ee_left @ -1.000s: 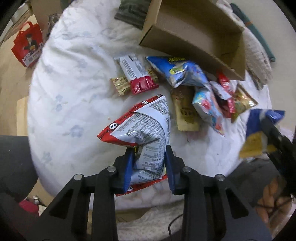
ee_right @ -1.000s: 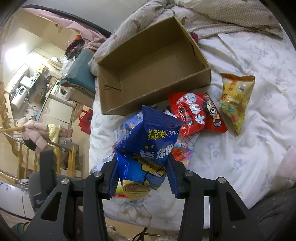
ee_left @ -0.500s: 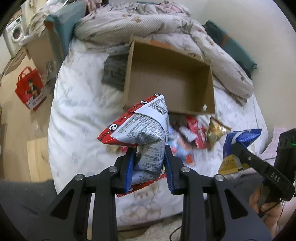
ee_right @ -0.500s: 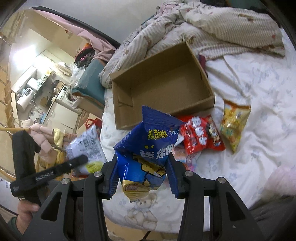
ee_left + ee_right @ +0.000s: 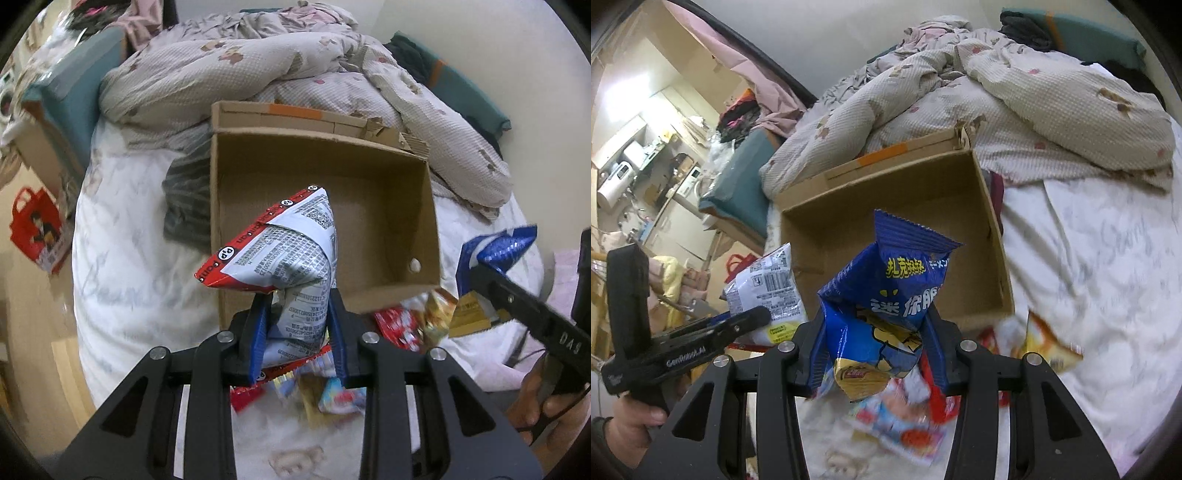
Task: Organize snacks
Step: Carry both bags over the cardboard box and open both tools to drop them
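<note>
Bed (image 5: 1108, 258): only right view shows kitchen (image 5: 639, 166) beyond box (image 5: 905, 206).

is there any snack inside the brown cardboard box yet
No, the open brown cardboard box shows only bare floor and walls, while the red-and-white snack bag is held in the left gripper.

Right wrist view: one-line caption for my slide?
Right gripper holds a blue snack bag before the empty cardboard box.

I count one cardboard box (image 5: 391, 206), my two claws, left claw (image 5: 299, 332) and right claw (image 5: 875, 350), each pinching one snack bag.
</note>
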Demonstrator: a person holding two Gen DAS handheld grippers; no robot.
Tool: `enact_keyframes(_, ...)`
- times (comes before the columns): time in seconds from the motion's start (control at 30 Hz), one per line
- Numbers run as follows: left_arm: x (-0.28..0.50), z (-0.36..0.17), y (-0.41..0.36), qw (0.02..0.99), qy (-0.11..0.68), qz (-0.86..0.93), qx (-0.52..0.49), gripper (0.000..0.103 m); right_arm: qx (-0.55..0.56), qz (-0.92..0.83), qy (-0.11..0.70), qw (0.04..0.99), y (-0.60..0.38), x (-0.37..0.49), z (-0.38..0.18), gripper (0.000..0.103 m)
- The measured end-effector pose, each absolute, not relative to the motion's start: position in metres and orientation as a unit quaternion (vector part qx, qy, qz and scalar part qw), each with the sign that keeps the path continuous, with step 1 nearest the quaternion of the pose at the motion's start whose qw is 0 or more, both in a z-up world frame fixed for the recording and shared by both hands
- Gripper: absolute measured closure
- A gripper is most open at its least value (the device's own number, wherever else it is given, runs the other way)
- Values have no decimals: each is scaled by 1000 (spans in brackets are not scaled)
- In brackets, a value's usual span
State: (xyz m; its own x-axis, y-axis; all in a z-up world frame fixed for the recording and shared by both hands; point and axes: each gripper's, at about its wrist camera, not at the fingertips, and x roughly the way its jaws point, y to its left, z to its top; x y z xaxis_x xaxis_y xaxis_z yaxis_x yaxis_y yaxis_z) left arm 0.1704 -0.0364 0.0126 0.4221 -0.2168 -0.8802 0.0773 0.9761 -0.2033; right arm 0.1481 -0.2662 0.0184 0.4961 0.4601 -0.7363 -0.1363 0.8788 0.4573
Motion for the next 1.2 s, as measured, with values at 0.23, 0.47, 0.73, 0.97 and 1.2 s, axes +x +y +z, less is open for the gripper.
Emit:
enact_keyframes(0.23,205,-17,-43,845,526,-88,-37,77,145,156,476,853,-260,191,-14,56)
enact_keyframes(0.47,220,-52,-39,839,536,-85,-31,77,101,129,493,855,-254,200,-47,56)
enact_keyframes(0.73,224,-66,-35,834,546,-76,-30,77,69,108,512,850,-247,212,-62,54)
enact_keyframes(0.97,225,-61,-40,842,534,-72,-11,76,79,94,523,843,-253,215,-69,54)
enact_keyframes(1.2,223,-60,-42,843,532,-74,-8,75,87,96,523,842,-254,216,-69,53)
